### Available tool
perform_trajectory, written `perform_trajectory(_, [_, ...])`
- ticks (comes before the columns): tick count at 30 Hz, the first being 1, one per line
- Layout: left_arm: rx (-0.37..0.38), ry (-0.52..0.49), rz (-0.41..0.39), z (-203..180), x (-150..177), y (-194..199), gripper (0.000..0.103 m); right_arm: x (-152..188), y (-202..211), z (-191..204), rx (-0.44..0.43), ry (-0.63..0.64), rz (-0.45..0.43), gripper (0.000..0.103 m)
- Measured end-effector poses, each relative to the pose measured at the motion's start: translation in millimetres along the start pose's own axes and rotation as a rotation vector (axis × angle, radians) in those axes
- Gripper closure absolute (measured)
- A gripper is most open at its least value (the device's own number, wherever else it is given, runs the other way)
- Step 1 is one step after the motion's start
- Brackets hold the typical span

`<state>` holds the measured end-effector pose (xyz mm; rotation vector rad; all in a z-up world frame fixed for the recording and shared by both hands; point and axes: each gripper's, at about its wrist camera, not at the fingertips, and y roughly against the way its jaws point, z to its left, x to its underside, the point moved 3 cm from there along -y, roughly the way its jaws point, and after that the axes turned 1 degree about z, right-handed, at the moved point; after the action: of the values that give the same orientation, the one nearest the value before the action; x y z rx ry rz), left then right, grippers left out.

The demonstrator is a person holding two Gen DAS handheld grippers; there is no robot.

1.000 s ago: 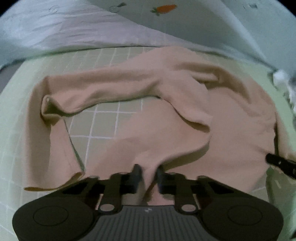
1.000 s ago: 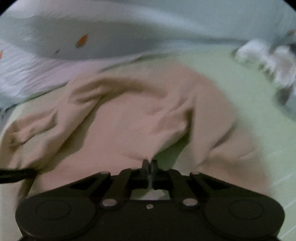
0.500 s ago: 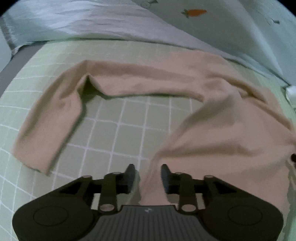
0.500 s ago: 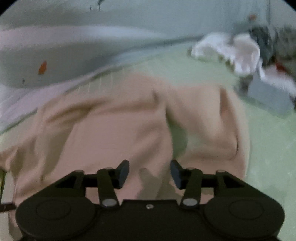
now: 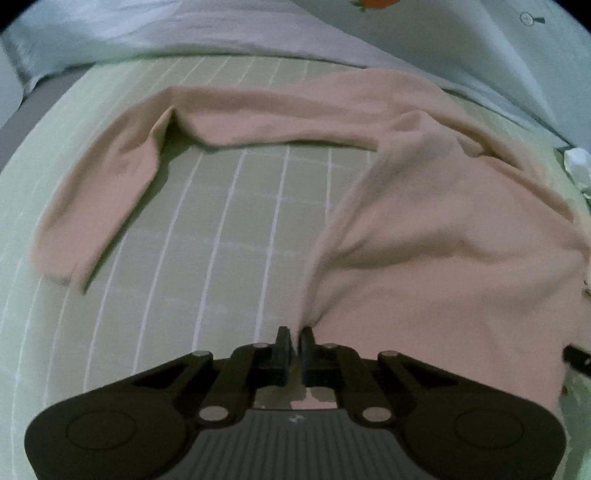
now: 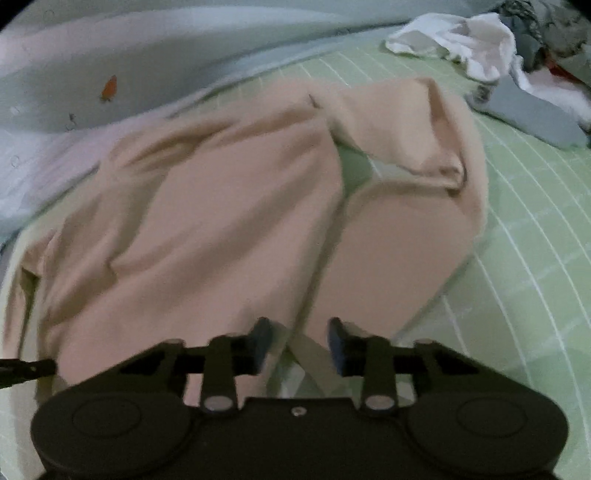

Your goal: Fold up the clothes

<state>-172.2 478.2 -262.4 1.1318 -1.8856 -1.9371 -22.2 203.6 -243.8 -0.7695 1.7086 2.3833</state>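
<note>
A peach long-sleeved top lies spread on a green grid-lined mat. Its left sleeve bends out and back across the mat. My left gripper is shut on the top's near hem, pinching a gathered fold at the left corner. In the right wrist view the same top fills the middle, its right sleeve folded over. My right gripper is open, its jaws straddling the near hem with nothing pinched. The left gripper's tip shows at the left edge.
A pale blue sheet with carrot prints bunches along the far side of the mat. A pile of white and grey clothes lies at the far right. Bare mat lies to the right of the top.
My left gripper opened, then shut again on the hem. My right gripper, shut a second ago, has opened. The left sleeve has been drawn out flatter across the mat.
</note>
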Motion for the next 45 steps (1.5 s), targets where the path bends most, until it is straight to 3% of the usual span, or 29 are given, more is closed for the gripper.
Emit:
perform_trajectory(6, [-0.015, 0.059, 0.000, 18, 39, 24, 0.097, 29, 23, -7, -0.025, -0.034, -0.015, 0.073])
perform_trajectory(12, [-0.022, 0.116, 0.036, 30, 72, 40, 0.097, 50, 35, -12, -0.013, -0.008, 0.043, 0.073])
perform_trajectory(18, [-0.029, 0.106, 0.046, 27, 94, 47, 0.097, 70, 43, 1, -0.042, 0.103, 0.059, 0.070])
perform_trajectory(29, [-0.058, 0.113, 0.060, 31, 109, 50, 0.092, 84, 48, 20, -0.059, 0.212, 0.050, 0.069])
perform_trajectory(32, [-0.067, 0.093, 0.057, 30, 109, 48, 0.091, 86, 48, 25, -0.070, 0.230, 0.045, 0.060])
perform_trajectory(37, [-0.068, 0.090, 0.059, 30, 109, 47, 0.091, 89, 49, 33, -0.088, 0.261, 0.038, 0.059])
perform_trajectory(39, [-0.068, 0.090, 0.061, 29, 108, 47, 0.091, 92, 46, 38, -0.087, 0.282, 0.051, 0.063])
perform_trajectory(42, [-0.070, 0.089, 0.061, 27, 109, 48, 0.091, 94, 43, 44, -0.075, 0.337, 0.053, 0.084])
perform_trajectory(43, [-0.070, 0.090, 0.060, 27, 109, 48, 0.091, 95, 43, 46, -0.073, 0.355, 0.050, 0.096])
perform_trajectory(45, [-0.065, 0.096, 0.057, 28, 110, 48, 0.091, 93, 45, 41, -0.087, 0.325, 0.043, 0.099])
